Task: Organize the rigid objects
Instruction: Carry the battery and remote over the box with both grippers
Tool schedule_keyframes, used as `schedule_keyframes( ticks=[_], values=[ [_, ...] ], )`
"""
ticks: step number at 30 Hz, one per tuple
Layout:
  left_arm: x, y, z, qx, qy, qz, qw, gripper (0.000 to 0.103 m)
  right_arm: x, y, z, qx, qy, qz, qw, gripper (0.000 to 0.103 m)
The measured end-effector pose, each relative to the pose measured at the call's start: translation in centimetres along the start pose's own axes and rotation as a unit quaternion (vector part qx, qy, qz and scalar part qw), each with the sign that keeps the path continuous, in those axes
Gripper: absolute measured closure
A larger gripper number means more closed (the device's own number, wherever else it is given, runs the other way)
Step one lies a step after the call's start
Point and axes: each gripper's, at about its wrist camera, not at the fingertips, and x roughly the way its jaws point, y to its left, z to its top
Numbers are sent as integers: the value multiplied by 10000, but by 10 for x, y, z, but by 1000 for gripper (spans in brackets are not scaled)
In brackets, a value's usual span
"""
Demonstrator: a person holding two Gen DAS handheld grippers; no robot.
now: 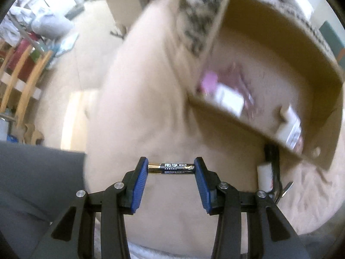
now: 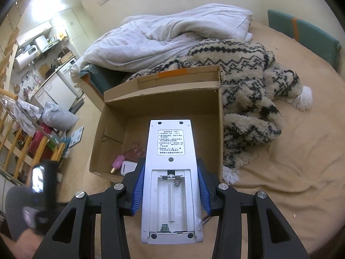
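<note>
Left gripper (image 1: 171, 168) clenched on battery (image 1: 171, 168), long axis crosswise between the pads, above the bed (image 1: 151, 99). Right gripper (image 2: 171, 185) grasps remote (image 2: 171, 172) by its long sides, back up, battery bay uncovered, long axis pointing into the cardboard box (image 2: 221, 129). Box centre bare; small items in near-left corner.

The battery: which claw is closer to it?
Left. The left claw grips the battery end to end; the right claw holds the remote, with no battery there.
</note>
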Motion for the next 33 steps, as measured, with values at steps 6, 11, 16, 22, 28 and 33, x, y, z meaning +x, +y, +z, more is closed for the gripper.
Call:
schedule_keyframes(
  ticks=[6,11,16,22,28,33],
  values=[
    [-59,-2,19,50,-645,-213,9977,63,-2,-1,9,-20,-169,-60,9998,57],
    [-90,-20,38,328,-1188,-392,9916,63,2,-3,18,-42,-193,-95,9998,57],
    [-84,-42,57,616,-1443,-474,9865,63,15,-4,28,-39,-119,-127,9998,57],
    [-60,-80,69,1109,-1451,-613,9813,63,45,-7,42,10,131,-157,9998,57],
    [-23,-115,76,1604,-1162,-757,9773,63,86,-11,45,24,657,-233,9976,57],
    [-2,-129,73,1785,-1091,-807,9745,63,105,-15,42,81,860,-308,9958,57]
  ],
)
